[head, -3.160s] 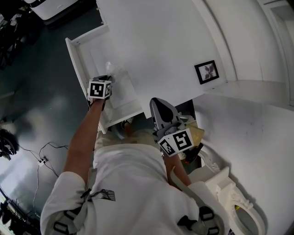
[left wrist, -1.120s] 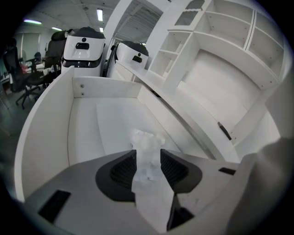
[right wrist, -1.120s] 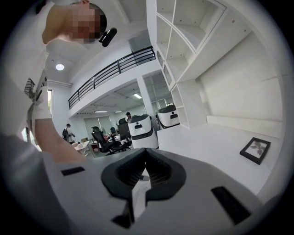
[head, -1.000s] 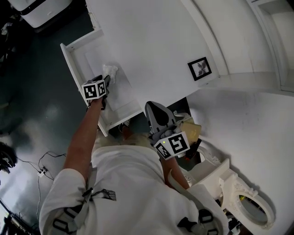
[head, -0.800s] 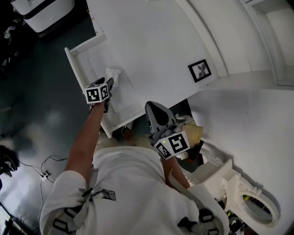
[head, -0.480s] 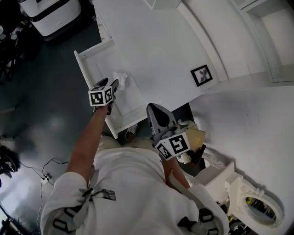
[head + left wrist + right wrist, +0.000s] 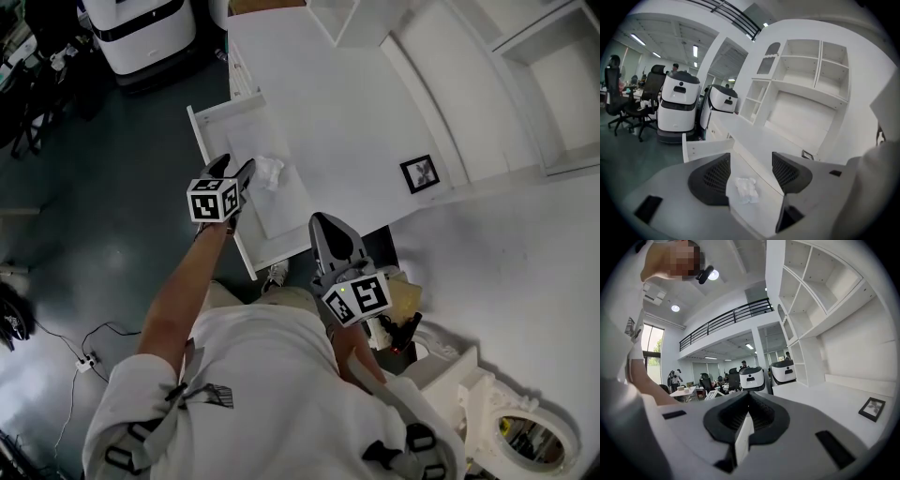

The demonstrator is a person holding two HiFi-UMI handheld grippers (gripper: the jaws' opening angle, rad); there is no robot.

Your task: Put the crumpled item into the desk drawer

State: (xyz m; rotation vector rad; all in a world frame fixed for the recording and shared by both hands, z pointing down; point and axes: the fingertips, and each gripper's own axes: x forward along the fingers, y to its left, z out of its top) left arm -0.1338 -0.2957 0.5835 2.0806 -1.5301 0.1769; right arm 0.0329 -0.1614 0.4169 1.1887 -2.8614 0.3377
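The crumpled item (image 7: 269, 172), a small white wad of paper, lies loose on the floor of the pulled-out white desk drawer (image 7: 208, 141). My left gripper (image 7: 232, 167) hovers just above and short of it. Its jaws have just been opening and stand wide, with nothing between the pads. Through the left gripper view the wad (image 7: 746, 190) shows below the open left gripper (image 7: 750, 161). My right gripper (image 7: 323, 223) is held near the person's body at the desk's front edge, and in the right gripper view that gripper (image 7: 749, 397) is shut and empty.
The white desk top (image 7: 328, 112) carries a small black picture frame (image 7: 420, 173). White wheeled robots (image 7: 141, 33) stand on the dark floor beyond the drawer. A cable (image 7: 84, 356) lies on the floor at left. A white moulded object (image 7: 506, 431) sits at bottom right.
The left gripper has let go of the wad, opened and risen away from the drawer. The wad stays in the drawer. The right gripper has drifted slightly.
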